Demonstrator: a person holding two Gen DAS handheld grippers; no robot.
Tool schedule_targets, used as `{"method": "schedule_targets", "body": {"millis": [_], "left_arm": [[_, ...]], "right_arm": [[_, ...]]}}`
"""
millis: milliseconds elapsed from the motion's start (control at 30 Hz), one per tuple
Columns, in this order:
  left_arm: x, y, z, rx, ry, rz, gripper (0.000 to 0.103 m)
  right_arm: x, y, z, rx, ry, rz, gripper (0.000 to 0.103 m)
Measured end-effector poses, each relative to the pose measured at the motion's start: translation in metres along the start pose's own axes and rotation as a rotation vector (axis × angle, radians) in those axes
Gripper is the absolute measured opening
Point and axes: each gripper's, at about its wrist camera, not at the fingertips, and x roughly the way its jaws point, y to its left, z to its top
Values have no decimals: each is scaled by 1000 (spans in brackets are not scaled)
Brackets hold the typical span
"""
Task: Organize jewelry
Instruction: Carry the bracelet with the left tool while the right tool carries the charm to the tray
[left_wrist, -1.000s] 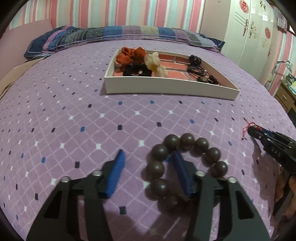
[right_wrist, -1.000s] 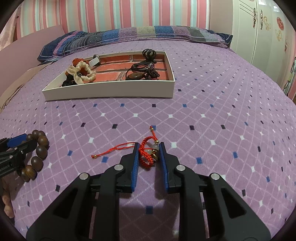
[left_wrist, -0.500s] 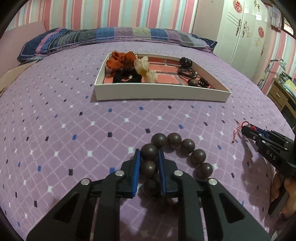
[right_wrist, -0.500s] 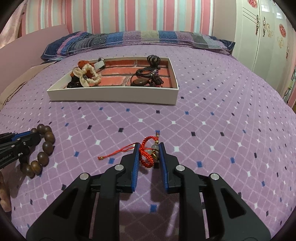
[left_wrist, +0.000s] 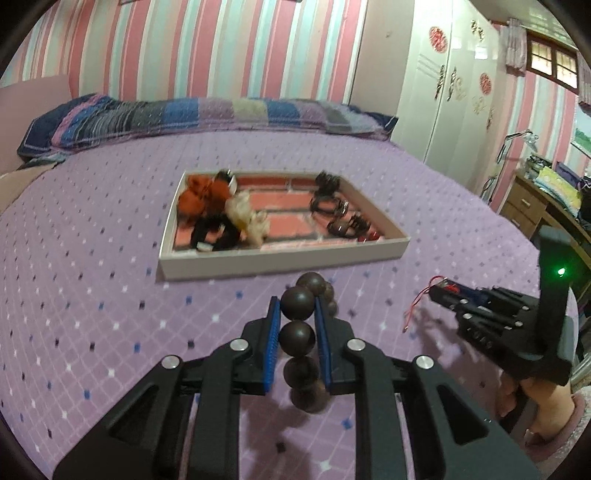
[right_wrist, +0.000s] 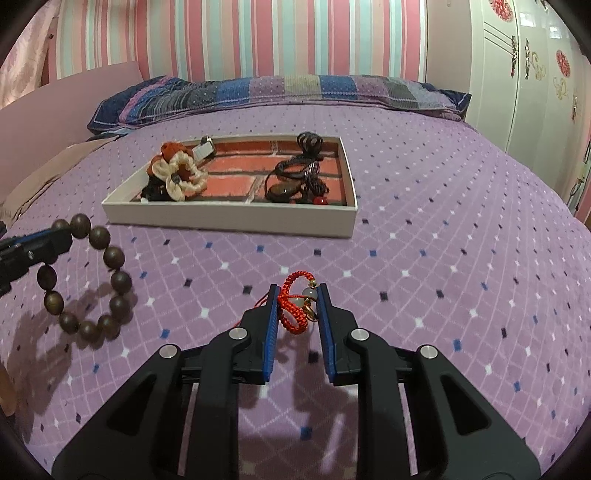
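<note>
Hanging clear of the bedspread, the dark brown wooden bead bracelet (left_wrist: 298, 334) was clamped between the blue-padded fingers (left_wrist: 271, 339) of the left gripper (left_wrist: 295, 306) in the lower centre of the left wrist view; in the right wrist view the same loop (right_wrist: 88, 280) dangled at the left edge of the frame with its shadow on the cover beneath it. The right gripper (right_wrist: 297, 297), at the lower centre of its own frame, was clenched on a red braided cord bracelet with a pale bead and gold beads (right_wrist: 295, 308), also lifted off the cover; from the left wrist view that gripper (left_wrist: 439, 291) sat at the right of the frame with thin red cord ends trailing from its tip.

Beyond both, in the middle of each frame, a shallow white rectangular tray with a brick-patterned floor (left_wrist: 280, 264) lay on the purple diamond-print bedspread (right_wrist: 443, 240). Its left part held orange, black and cream fabric scrunchies (right_wrist: 181, 177); its right part held dark corded necklaces (right_wrist: 299, 173). A striped blue and purple pillow (right_wrist: 280, 92) ran across the upper part of the frame below pink striped wallpaper, and a white wardrobe (left_wrist: 450, 85) stood at the upper right.
</note>
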Motion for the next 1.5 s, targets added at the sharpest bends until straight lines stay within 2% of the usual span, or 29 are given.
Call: {"method": "schedule_targets", "body": {"millis": [167, 433, 533, 667, 833, 1000, 1167, 1333, 1500], "left_arm": [[2, -5, 26, 57, -31, 13, 19], [11, 3, 77, 56, -83, 16, 19], [26, 8, 93, 56, -85, 34, 19], [60, 23, 106, 33, -44, 53, 19], [111, 55, 101, -37, 45, 101, 19], [137, 82, 86, -70, 89, 179, 19], [147, 93, 79, -73, 101, 235, 20], [158, 94, 76, -74, 121, 256, 21], [155, 91, 73, -67, 128, 268, 22]], "right_arm": [[0, 2, 22, -7, -32, 1, 21], [8, 4, 79, -15, -100, 6, 21], [23, 4, 98, -17, -99, -5, 21], [51, 1, 115, -9, -70, -14, 21], [88, 0, 115, -14, -2, -23, 21], [118, 1, 106, -15, 59, -26, 21], [140, -4, 96, 11, 117, -33, 21], [148, -12, 95, 52, 152, -17, 21], [152, -6, 96, 17, 166, -22, 22]]}}
